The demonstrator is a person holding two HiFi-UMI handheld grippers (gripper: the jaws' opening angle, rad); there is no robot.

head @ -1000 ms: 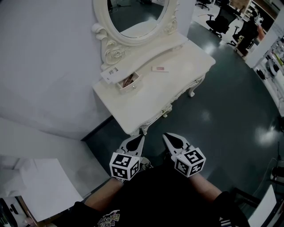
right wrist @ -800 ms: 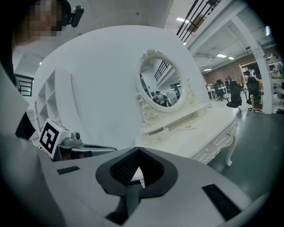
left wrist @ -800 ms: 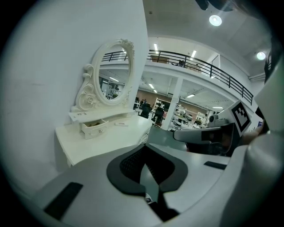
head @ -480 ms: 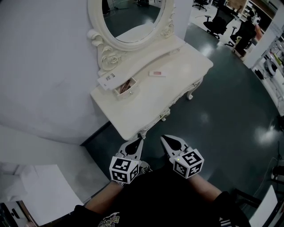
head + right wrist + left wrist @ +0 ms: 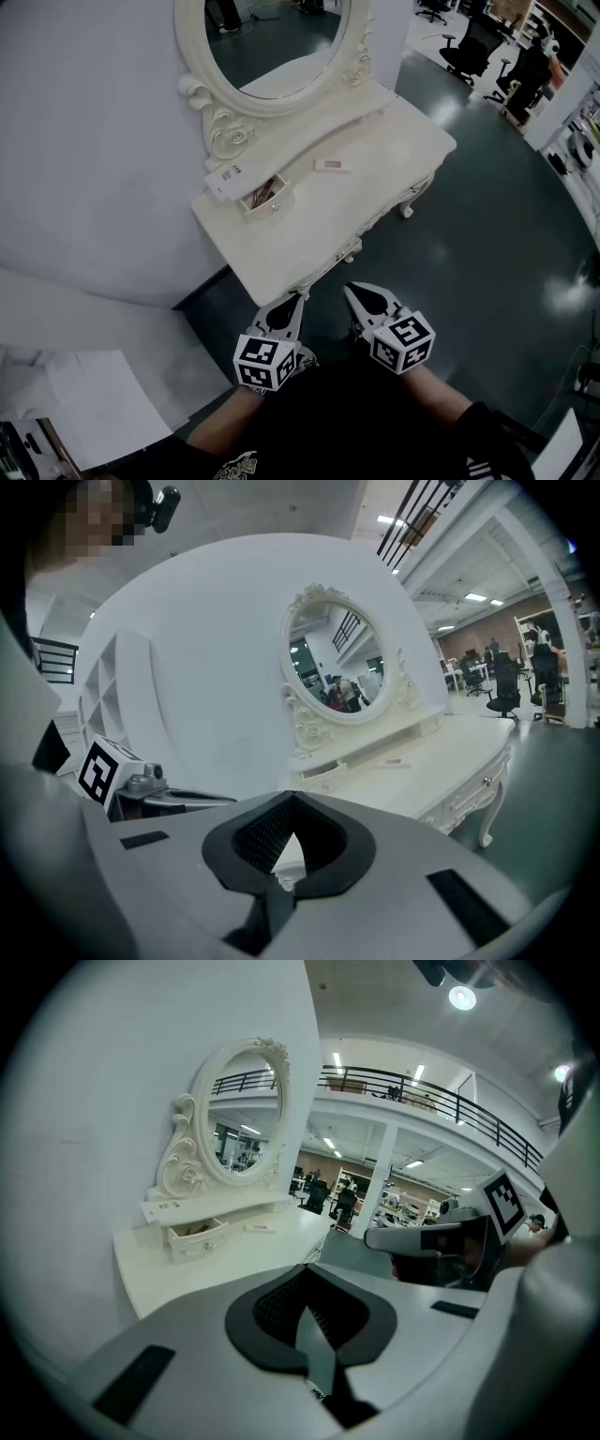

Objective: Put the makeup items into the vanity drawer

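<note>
Both grippers hang low in front of the person's body, over the dark floor [image 5: 487, 216] and well apart from the vanity, so I judge that no pick is under way and the person is only facing the work. The left gripper [image 5: 289, 305] and right gripper [image 5: 361, 298] sit side by side, marker cubes toward the body and tips aimed at the worktop's [image 5: 309, 234] front edge. Each has its fingers pressed together with nothing between them, a resting pose that suits an approach. The small drawer [image 5: 265, 195] sits near the back left corner of the worktop, below the mirror [image 5: 272, 47], and is pulled open, probably so things can be dropped straight in; something reddish-brown already lies inside, too small to name. A white card [image 5: 225, 178] rests just beside it at the back edge. One flat pink makeup item [image 5: 332, 165] lies out on the worktop, right of the drawer and nearer the back edge than the front, free on all sides. It looks like the next thing to pick up, and either gripper must first spread its fingers and reach across the worktop.
</note>
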